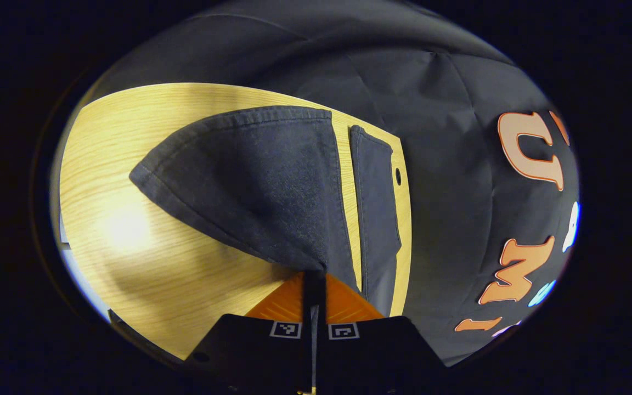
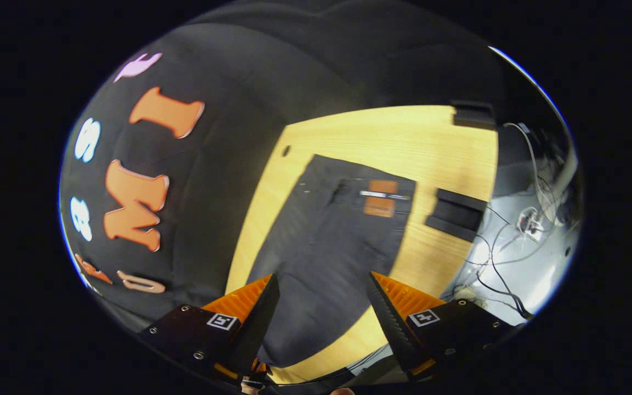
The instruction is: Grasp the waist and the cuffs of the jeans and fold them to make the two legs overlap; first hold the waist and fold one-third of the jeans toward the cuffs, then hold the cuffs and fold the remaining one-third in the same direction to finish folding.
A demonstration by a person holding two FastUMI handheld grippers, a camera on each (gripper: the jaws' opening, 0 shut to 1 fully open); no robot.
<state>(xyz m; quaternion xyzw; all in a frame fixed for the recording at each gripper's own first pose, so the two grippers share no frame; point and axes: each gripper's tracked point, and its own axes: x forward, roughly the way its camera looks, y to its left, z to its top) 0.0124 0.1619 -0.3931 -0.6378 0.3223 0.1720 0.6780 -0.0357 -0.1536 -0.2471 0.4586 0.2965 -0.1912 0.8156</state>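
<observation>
Left gripper (image 1: 314,274) is clamped on dark fabric of the jeans (image 1: 261,186), both fingers pinched together with the cloth caught between them right at the tips. From that pinch one leg fans out ahead and to the gripper's left, its hemmed cuff (image 1: 184,208) hanging as a stitched edge above the wooden table (image 1: 124,164). Just to the right of the lifted leg, a second strip of the same denim (image 1: 376,219) lies flat along the table's far edge, a thin band of bare wood between the two. A small dark hole (image 1: 398,176) sits in the tabletop near that strip. Right gripper (image 2: 321,296) has its fingers spread wide, nothing between them, hovering above the jeans (image 2: 327,241), which lie flat on the table (image 2: 393,131) straight ahead of it. The waist end is farther out, with a leather-look patch (image 2: 381,198) near the waistband. A black block (image 2: 456,214) sits on the table edge ahead and to this gripper's right, another black piece (image 2: 474,114) at the far corner. Loose cables (image 2: 505,263) lie on the pale floor off to the right, beyond the table edge.
</observation>
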